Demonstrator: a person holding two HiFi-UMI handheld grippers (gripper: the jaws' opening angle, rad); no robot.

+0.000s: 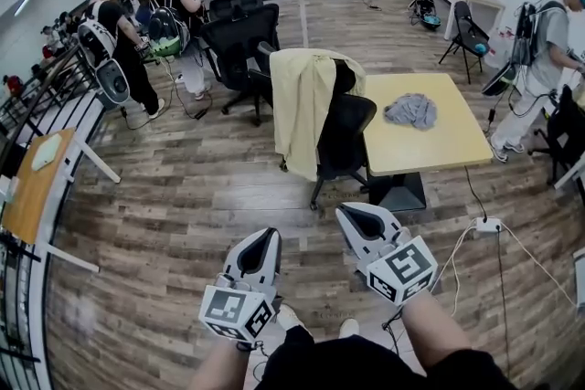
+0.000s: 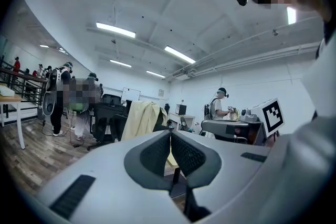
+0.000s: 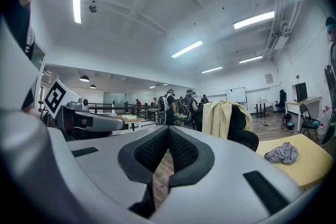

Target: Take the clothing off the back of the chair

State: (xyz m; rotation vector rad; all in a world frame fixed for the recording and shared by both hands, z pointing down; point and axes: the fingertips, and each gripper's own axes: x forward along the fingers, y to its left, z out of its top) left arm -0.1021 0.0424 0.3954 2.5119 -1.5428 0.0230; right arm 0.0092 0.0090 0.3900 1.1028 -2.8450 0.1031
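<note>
Underfoot, a wood-plank floor (image 1: 183, 196) fills most of the head view, with a group of people (image 1: 123, 36) wearing gear standing near some black office chairs at the far left and one more person (image 1: 547, 46) at the right edge. A table (image 1: 439, 155) with a yellow top stands right of centre. Pushed up against the table's left side is a black chair (image 1: 345, 137) on a wheeled base, its back turned to the camera. The clothing (image 1: 302, 105), a pale yellow garment, is draped over the back of that chair, hanging down its left side and covering most of the backrest; it is well apart from both grippers, with open floor between. Nearer the camera, above the person's knees, the left gripper (image 1: 267, 237) and the right gripper (image 1: 349, 215) are held side by side, close to each other, both pointing toward the chair and roughly level. Each gripper view shows its two ribbed dark pads pressed together at the tips with nothing between them, so both grippers are closed and empty. A crumpled grey cloth (image 1: 411, 110) lies on the table top, toward its far side. A white power strip (image 1: 487, 224) sits on the floor beside the table's base, its cables trailing away across the planks.
</note>
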